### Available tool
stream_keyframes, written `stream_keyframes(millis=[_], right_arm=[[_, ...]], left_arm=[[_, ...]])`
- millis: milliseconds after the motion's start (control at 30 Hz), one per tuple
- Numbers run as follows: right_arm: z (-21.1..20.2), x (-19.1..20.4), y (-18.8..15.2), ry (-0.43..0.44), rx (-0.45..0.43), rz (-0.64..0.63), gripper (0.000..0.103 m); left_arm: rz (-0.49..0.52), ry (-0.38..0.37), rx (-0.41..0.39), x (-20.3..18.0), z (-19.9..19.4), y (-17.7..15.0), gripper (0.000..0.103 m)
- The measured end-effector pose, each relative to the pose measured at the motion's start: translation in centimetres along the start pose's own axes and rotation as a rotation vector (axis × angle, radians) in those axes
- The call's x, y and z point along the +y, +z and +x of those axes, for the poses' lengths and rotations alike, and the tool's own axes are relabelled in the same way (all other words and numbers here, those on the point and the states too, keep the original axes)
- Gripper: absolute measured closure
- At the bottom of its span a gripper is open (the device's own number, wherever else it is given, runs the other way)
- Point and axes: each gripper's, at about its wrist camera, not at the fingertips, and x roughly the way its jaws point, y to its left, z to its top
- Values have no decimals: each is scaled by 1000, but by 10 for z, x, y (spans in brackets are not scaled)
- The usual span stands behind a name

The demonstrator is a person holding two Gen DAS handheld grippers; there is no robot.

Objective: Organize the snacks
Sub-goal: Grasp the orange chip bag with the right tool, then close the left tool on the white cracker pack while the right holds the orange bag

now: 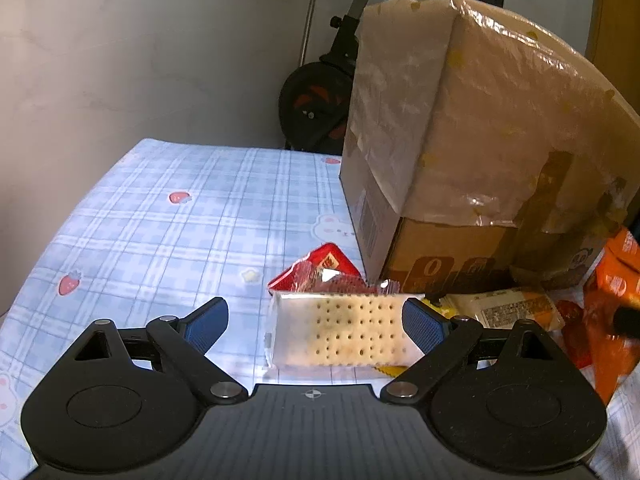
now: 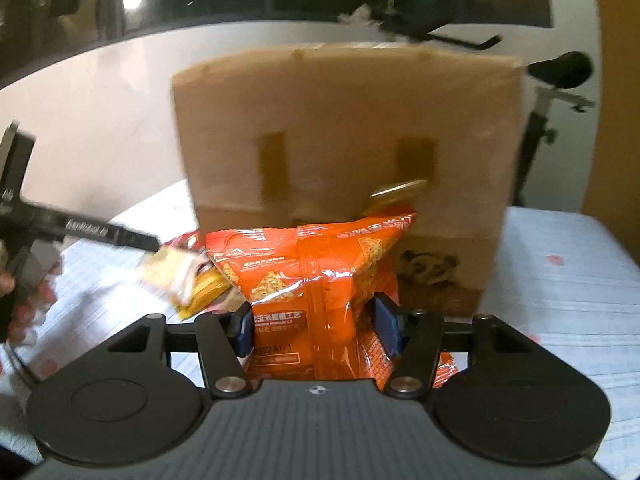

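Note:
In the left wrist view my left gripper (image 1: pixel 316 324) is open, its blue pads either side of a clear-wrapped cracker pack (image 1: pixel 340 330) lying on the checked tablecloth; the right pad is near the pack's end, the left pad stands apart. A red snack packet (image 1: pixel 320 270) lies behind it, a pale wrapped snack (image 1: pixel 508 308) to the right, and orange bags (image 1: pixel 612 304) at far right. In the right wrist view my right gripper (image 2: pixel 316 330) is shut on an orange chip bag (image 2: pixel 308 268), held up before the tall cardboard box (image 2: pixel 344 140).
The taped cardboard box (image 1: pixel 460 152) stands at the table's back right. The blue checked tablecloth (image 1: pixel 160 216) stretches left. An exercise bike (image 1: pixel 316 100) stands behind the table by a white wall. In the right wrist view the left gripper (image 2: pixel 80 232) shows at left, blurred.

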Motion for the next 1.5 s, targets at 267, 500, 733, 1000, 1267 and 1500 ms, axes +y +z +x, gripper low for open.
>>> stream_keyframes(millis=[267,500,733,1000,1267,1500], right_arm=[[10,-18,-12,-112,60,71,43],[15,-19,-18,-89,85,90,43],[14,-22,-19,-83,87,90,43],[16,-23,-20,-80,87,98,43],[16,-23,-20,-75,89,96,43],[15,-22,-20,-73,91,99,43]], left_arm=[[-16,9,2,6,4,-2,8],[-65,-26,-66,17,13,21,30],[-27,-159,23,13,38,27,44],[-18,-180,76,15,34,11,44],[30,-200,104,15,16,-5,42],[-12,-117,63,33,-3,-6,35]])
